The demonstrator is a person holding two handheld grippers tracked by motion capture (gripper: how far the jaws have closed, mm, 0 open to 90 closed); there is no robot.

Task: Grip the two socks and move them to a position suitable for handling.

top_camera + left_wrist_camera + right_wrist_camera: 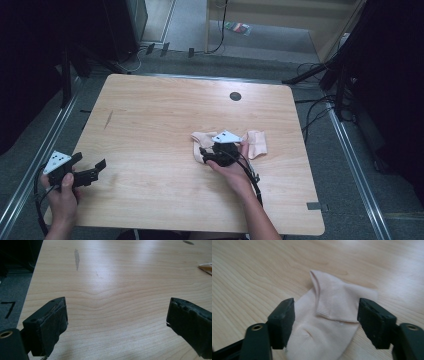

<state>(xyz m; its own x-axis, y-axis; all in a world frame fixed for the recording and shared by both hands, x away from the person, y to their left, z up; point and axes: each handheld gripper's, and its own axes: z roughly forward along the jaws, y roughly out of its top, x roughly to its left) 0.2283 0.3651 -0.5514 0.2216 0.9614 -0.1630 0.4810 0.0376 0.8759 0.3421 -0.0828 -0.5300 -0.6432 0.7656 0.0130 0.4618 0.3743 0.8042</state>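
Observation:
Pale peach sock fabric (202,138) lies crumpled right of centre on the wooden table (165,110), and a second peach piece (257,143) rests just to its right. My right gripper (205,154) is down over this fabric. In the right gripper view the sock (329,300) lies flat with its ribbed cuff folded over, and my right gripper (325,312) straddles it with jaws apart, so the cloth is not pinched. My left gripper (92,161) rests at the near left of the table, open and holding nothing (117,312). A peach corner (206,267) peeks in at far right.
A round cable hole (235,96) sits near the table's far edge. A dark streak (108,119) marks the wood at left. Cables (320,107) trail over the grey floor on the right, and light wooden furniture (300,15) stands at the back.

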